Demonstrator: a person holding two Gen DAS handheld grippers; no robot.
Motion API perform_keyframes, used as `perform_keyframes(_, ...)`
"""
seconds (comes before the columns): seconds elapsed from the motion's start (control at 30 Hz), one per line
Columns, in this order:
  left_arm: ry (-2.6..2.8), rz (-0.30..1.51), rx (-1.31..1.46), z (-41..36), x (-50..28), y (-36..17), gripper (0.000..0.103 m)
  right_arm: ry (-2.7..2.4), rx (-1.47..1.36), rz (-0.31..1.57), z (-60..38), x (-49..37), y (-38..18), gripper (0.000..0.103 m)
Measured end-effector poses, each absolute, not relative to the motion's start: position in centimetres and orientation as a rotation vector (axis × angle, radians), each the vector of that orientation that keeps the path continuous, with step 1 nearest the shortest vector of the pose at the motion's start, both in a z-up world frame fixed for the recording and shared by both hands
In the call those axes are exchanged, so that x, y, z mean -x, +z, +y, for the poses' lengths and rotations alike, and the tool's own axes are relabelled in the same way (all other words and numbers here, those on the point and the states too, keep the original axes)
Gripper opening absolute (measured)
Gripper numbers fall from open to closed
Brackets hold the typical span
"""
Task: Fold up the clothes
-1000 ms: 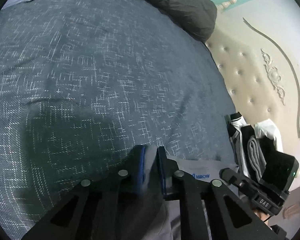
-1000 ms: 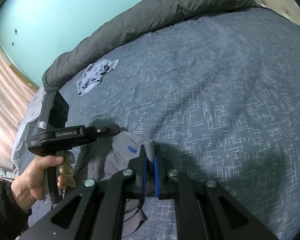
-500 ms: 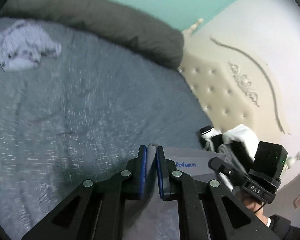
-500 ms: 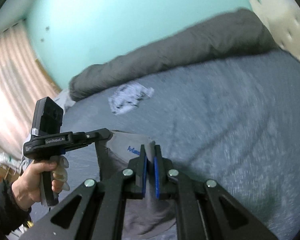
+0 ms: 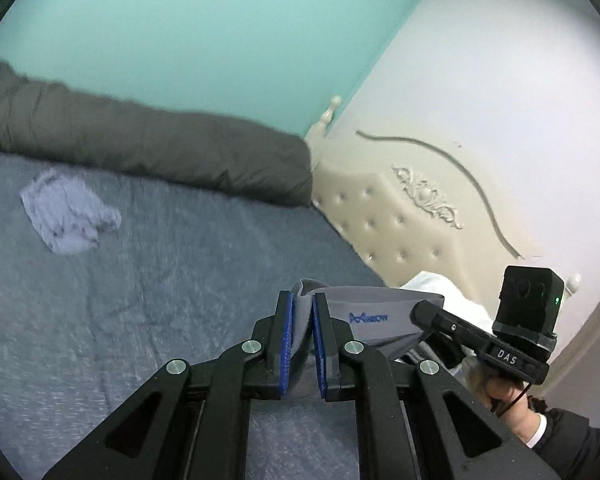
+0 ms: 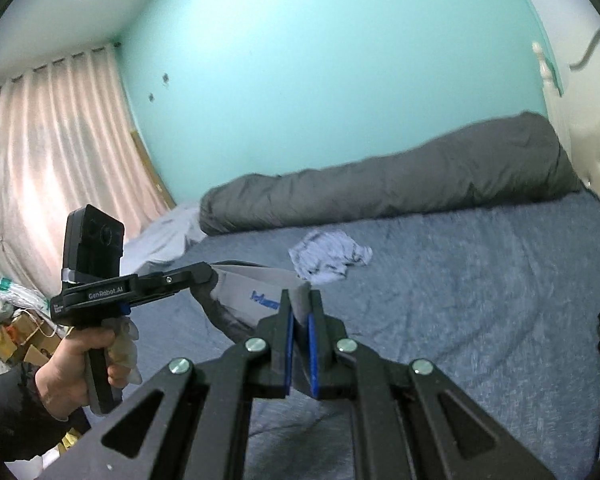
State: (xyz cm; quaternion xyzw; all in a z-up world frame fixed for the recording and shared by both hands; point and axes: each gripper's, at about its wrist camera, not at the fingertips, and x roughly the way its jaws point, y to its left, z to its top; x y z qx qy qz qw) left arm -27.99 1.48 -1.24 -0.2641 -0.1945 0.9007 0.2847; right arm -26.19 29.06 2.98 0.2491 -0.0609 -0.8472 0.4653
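Blue-grey bed (image 6: 480, 312), crumpled pale garment (image 5: 66, 216) on it, dark rolled duvet (image 6: 380, 196) along far edge

A bed (image 5: 180, 264) covered by a blue-grey sheet is set against a turquoise wall (image 6: 320, 80), with a rolled grey duvet (image 6: 400, 196) laid along it. A cream tufted headboard (image 5: 384, 216) is seen at one side, and pale pink curtains (image 6: 48, 152) are lit from behind.

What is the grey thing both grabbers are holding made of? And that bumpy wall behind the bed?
The grey garment looks like soft, stretchy knit cloth: matte, drooping between the grips, with a printed blue logo. The headboard seems padded leather or vinyl: cream, slightly shiny, with buttoned dimples.
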Motion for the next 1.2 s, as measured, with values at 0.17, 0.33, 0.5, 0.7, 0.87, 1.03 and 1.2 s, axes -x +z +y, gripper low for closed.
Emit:
perform_keyframes(0.17,2.433,-0.485,0.648,1.2,22.9,2.4,0.010,-2.067,-0.546,-0.149,30.5,22.3,6.4,0.005)
perform_keyframes(0.33,2.436,-0.501,0.649,0.9,18.0,3.4,0.010,-2.039,-0.534,-0.170,32.0,18.3,7.7,0.005)
perform_keyframes(0.5,2.428,-0.520,0.700,1.2,13.9,1.2,0.010,-1.995,-0.590,-0.164,32.6,14.9,5.4,0.005)
perform_keyframes(0.7,2.414,-0.531,0.795,1.8,12.4,-4.2,0.010,-1.980,-0.672,-0.136,32.2,13.9,-0.2,0.005)
perform_keyframes(0.87,2.428,-0.542,0.878,1.7,14.7,-9.6,0.010,-1.997,-0.762,-0.145,30.8,17.0,-5.0,0.005)
perform_keyframes(1.03,2.445,-0.580,0.927,0.8,19.3,-14.5,0.010,-2.020,-0.838,-0.119,28.3,21.9,-9.9,0.005)
perform_keyframes(1.2,2.444,-0.603,0.986,0.3,25.1,-18.6,0.010,-2.038,-0.913,-0.119,26.2,27.6,-14.7,0.005)
